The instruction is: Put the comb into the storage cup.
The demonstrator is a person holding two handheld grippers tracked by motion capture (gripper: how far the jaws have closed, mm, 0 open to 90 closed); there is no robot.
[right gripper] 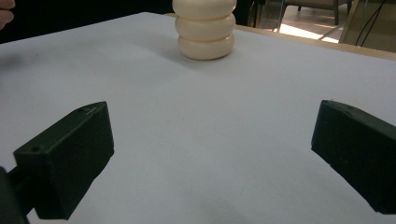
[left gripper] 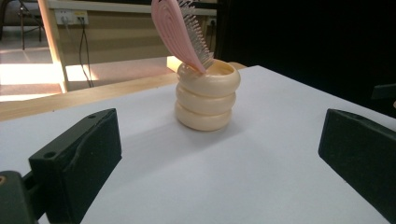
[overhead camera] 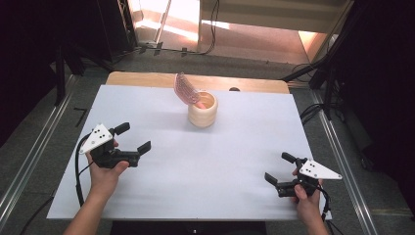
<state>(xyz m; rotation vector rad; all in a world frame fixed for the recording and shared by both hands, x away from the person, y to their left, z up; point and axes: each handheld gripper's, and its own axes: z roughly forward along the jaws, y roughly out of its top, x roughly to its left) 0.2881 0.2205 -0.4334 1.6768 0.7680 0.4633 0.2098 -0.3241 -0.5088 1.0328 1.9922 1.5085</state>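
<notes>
A cream ribbed cup [overhead camera: 203, 110] stands upright toward the back middle of the white table [overhead camera: 195, 161]. A pink hairbrush [overhead camera: 186, 89] leans out of it, head up, tilted to the left. My left gripper [overhead camera: 133, 137] is open at the table's left, well short of the cup, nothing between its jaws. My right gripper [overhead camera: 280, 168] is open near the front right corner, also empty. The left gripper view has the cup [left gripper: 206, 95] and brush [left gripper: 181, 32] ahead between the jaws. In the right gripper view the cup [right gripper: 205, 29] stands far ahead.
The white sheet covers a wooden tabletop [overhead camera: 147, 78] whose bare strip runs along the back edge. Metal rails [overhead camera: 29, 161] line the floor on both sides, with cables [overhead camera: 313, 110] at the right. Bare white surface lies between the grippers and the cup.
</notes>
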